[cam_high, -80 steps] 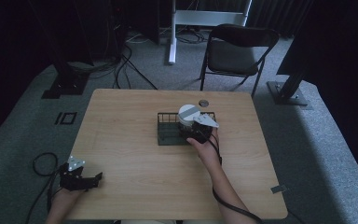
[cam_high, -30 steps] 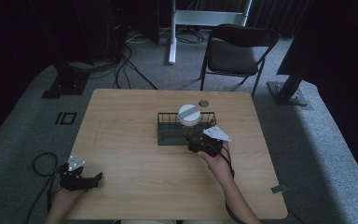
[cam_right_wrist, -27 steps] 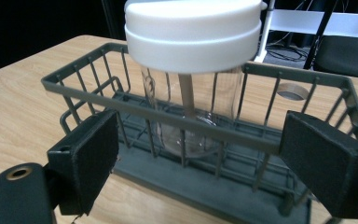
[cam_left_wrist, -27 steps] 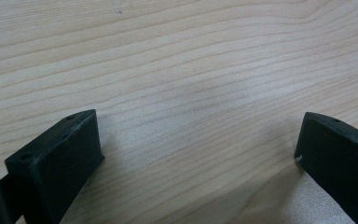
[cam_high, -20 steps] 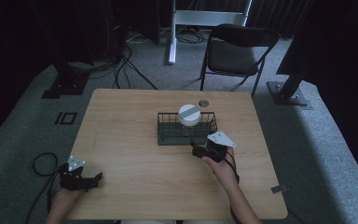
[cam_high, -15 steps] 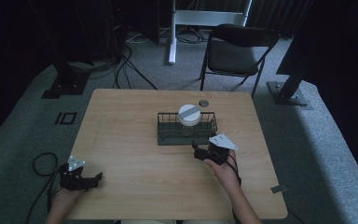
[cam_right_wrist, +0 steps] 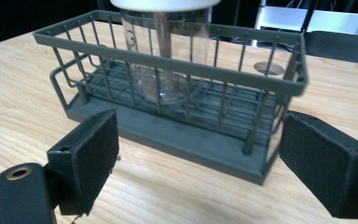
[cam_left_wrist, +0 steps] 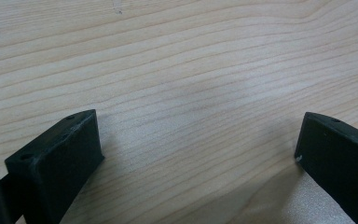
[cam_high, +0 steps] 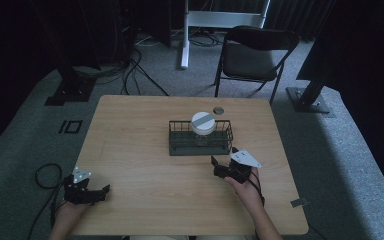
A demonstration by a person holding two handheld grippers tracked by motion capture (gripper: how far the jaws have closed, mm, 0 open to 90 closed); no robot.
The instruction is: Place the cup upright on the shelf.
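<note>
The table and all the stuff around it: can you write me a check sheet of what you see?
Surface: wooden table, bare wood apart from the things below.
Job's things: clear jar with white lid, upright in a dark wire basket near the table's middle.
Clutter: small round disc behind the basket; what it is, cannot tell.
Grippers: left tool open, at the near left corner; right tool open, empty, just in front of the basket.
Cables: one loops off the table by the left tool; more on the floor.
Surroundings: folding chair, dark stands, grey carpet.
</note>
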